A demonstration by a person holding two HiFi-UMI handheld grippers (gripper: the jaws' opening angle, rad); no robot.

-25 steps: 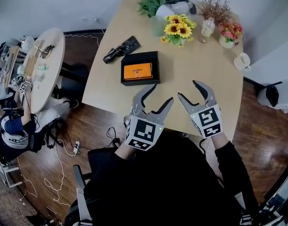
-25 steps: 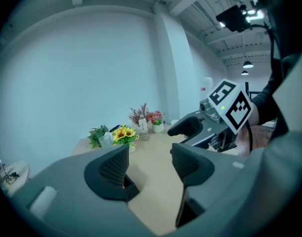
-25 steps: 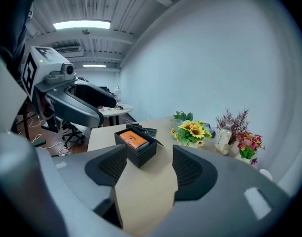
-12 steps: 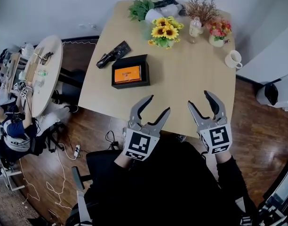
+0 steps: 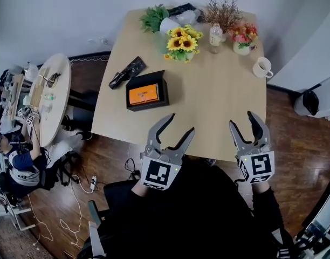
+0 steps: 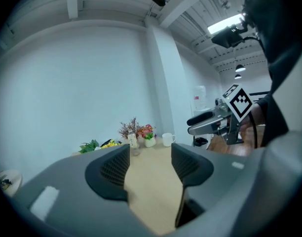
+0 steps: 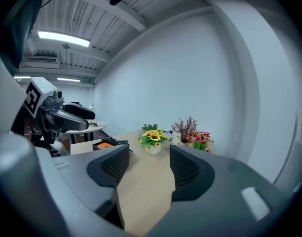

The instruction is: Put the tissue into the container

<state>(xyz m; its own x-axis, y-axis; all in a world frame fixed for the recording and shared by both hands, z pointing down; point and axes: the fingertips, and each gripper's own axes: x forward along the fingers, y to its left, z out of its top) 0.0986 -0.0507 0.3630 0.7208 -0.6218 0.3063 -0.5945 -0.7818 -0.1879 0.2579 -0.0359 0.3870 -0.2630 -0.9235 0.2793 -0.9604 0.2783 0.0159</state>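
An open black box [image 5: 159, 85] holds an orange tissue pack [image 5: 143, 95] on the left part of the tan table [image 5: 219, 101]; the right gripper view shows the box small [image 7: 102, 144]. My left gripper [image 5: 179, 124] hovers over the table's near edge, short of the box. The right gripper [image 5: 243, 119] hangs at the near right edge. Both are open; their jaws have just been closing with nothing between them. Between the left gripper's [image 6: 150, 167] jaws only bare tabletop shows, and the same holds for the right gripper's [image 7: 145, 169].
Sunflowers [image 5: 181, 41], a small bottle [image 5: 215, 35], a pot of pink flowers [image 5: 241, 40], a green plant [image 5: 154, 18] and a white mug [image 5: 261, 67] line the far side. A dark crumpled wrapper [image 5: 127, 72] lies beside the box. A cluttered round table [image 5: 46, 93] stands left.
Both grippers have drawn back toward me to the table's near edge, the right one also swinging rightward. The right jaws stand narrower than before.
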